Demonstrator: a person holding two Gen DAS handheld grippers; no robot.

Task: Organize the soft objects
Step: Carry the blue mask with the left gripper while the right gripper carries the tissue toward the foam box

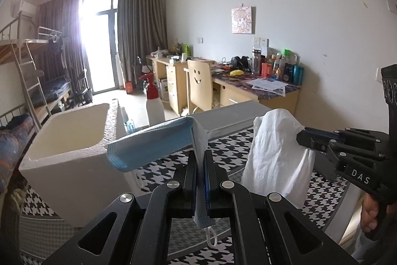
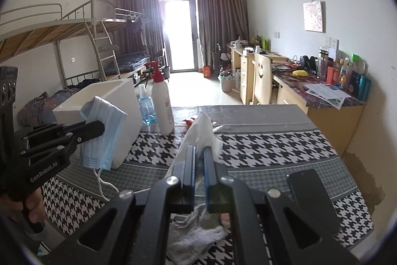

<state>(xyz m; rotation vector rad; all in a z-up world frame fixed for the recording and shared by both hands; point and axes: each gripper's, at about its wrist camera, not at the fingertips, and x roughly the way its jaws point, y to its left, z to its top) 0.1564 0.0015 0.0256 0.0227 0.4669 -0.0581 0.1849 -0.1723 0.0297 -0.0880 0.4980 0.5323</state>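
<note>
1. Left claw (image 1: 201, 160), clamped on blue face mask (image 1: 153, 143) at lower centre; the mask hangs clear of the surface (image 1: 223, 155), probably bound for the white foam box (image 1: 74, 140) at left.
2. Right claw (image 2: 198, 160), clamped on white tissue (image 2: 201, 131), centre frame, lifted likewise.
3. White cloth (image 2: 196, 240) waits at bottom.

Both grippers: black linkage arms, silver rivets, blue pads; left gripper (image 2: 99, 128) marked "GenRobot.AI", right gripper (image 1: 301, 138) "DAS".

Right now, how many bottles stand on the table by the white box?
2: a tall white spray bottle with a red trigger, and a smaller clear blue bottle between it and the white box. Others may be hidden.
</note>
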